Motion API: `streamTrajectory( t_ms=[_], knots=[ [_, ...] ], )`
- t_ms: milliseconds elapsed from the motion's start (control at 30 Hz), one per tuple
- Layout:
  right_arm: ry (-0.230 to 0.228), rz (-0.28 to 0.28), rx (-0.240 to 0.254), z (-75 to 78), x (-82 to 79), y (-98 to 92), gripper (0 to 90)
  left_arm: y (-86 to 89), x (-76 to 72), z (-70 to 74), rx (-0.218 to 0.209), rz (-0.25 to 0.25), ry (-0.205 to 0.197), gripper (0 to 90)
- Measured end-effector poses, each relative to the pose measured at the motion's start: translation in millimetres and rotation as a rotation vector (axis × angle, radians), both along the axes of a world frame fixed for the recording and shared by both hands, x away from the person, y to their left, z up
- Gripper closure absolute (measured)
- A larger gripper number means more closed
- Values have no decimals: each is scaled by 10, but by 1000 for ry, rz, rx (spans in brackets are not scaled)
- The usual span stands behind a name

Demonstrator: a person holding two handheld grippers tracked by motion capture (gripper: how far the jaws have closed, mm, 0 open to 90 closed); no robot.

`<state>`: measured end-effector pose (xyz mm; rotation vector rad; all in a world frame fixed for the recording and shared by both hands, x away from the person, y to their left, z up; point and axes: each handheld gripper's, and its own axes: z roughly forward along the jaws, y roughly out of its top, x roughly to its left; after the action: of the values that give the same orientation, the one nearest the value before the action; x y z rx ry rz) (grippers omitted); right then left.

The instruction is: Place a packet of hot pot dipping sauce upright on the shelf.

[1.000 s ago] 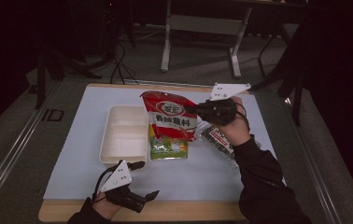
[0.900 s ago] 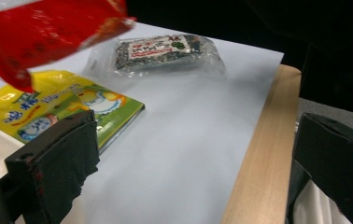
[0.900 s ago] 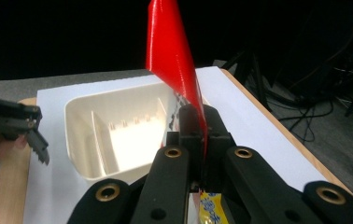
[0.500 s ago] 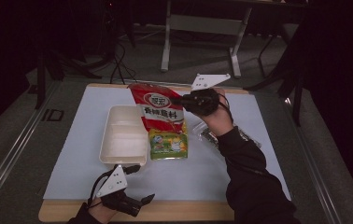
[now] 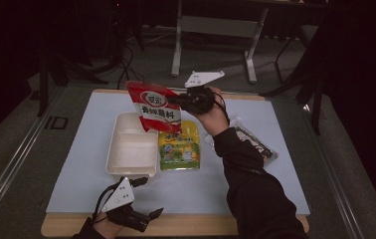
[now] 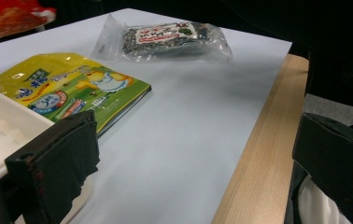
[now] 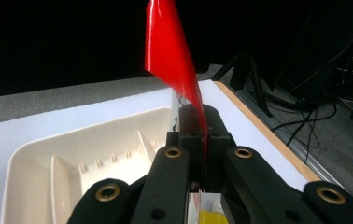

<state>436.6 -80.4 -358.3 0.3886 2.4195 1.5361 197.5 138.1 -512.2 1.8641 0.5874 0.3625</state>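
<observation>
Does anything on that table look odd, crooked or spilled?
Nothing is spilled or torn. The one unusual thing is the red packet: it hangs in the air, pinched by the right tongs above the white tray. The yellow packet and the clear packet lie flat.

The right gripper sits at upper centre of the high view, raised off the surface, its jaws pointing toward the left of the frame and pressed together. The grey three-cornered plate lies flat above it. The right hand wraps the gripper body from behind, and the dark-sleeved forearm runs diagonally down to the lower right of the frame. In the right gripper view the two black jaws rise from the bottom edge and meet at centre. The left gripper rests at lower left of the high view, low and near the bottom edge, jaws spread and pointing right. In the left gripper view its jaws stand wide apart at the lower corners.
</observation>
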Motion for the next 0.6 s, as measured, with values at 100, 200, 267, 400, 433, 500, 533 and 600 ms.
streamTrajectory(
  t_ms=[100, 200, 267, 400, 433, 500, 533, 600],
  knots=[
    [7, -1, 3, -23, 53, 79, 900, 6, -2, 2, -2, 0, -2, 17],
    [3, 3, 6, -54, 104, 160, 900, 8, -6, -1, -2, 1, -3, 17],
    [8, 11, 13, -80, 135, 208, 900, 11, -10, -2, -3, -2, -2, 17],
    [22, 24, 28, -148, 201, 302, 900, 17, -16, -2, -6, 0, -1, 17],
    [27, 30, 30, -165, 216, 328, 900, 18, -17, -3, -5, 2, -2, 17],
    [27, 34, 33, -199, 237, 381, 900, 21, -17, -4, -8, 2, 0, 17],
    [32, 43, 36, -216, 249, 409, 900, 21, -17, -4, -7, 2, 0, 17],
    [35, 44, 39, -250, 268, 466, 900, 22, -16, -4, -9, 0, 3, 17]
  ],
)
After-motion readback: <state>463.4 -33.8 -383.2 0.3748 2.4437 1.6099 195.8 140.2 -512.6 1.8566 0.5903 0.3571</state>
